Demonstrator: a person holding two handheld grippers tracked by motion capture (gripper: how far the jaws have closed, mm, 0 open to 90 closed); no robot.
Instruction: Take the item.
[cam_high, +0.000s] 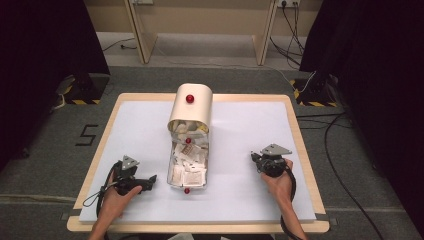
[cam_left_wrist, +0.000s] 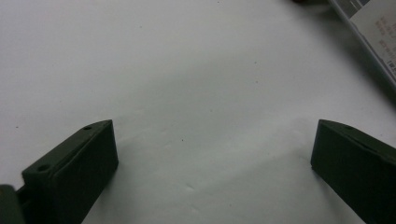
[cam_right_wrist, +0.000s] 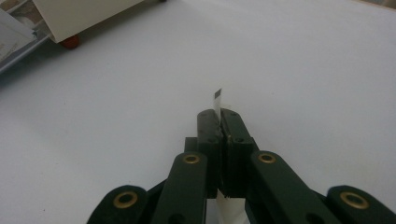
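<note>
Left gripper (cam_high: 151, 181) lay low on the desk (cam_high: 240, 195), held in the left hand (cam_high: 119, 192), jaws pointing toward the near end of the tray. In the left gripper view its jaws stood wide apart with bare desk between them: released, grasping nothing. Tray corner (cam_left_wrist: 373, 35) showed at upper right of that view, near but not touching.

Centre: clear tray (cam_high: 176, 150) of paper packets (cam_high: 192, 176), drawn out toward the person from under a cream curved cover (cam_high: 192, 107). Red knob (cam_high: 190, 98) on the cover; a smaller red knob (cam_high: 186, 190) at the tray's near end.

Right gripper (cam_high: 255, 157), in the right hand (cam_high: 279, 177), sat well apart from the tray on the desk's right side. In the right gripper view its jaws were clenched on a thin packet (cam_right_wrist: 217, 100), edge-on, one end sticking out past the tips and the other visible behind them. The cover's corner (cam_right_wrist: 84, 14) lay at upper left there.

Judgement: one packet appeared to be out of the tray and in hand; step is carrying it. Next move calls for a set-down spot on open desk, then opening the jaws.
</note>
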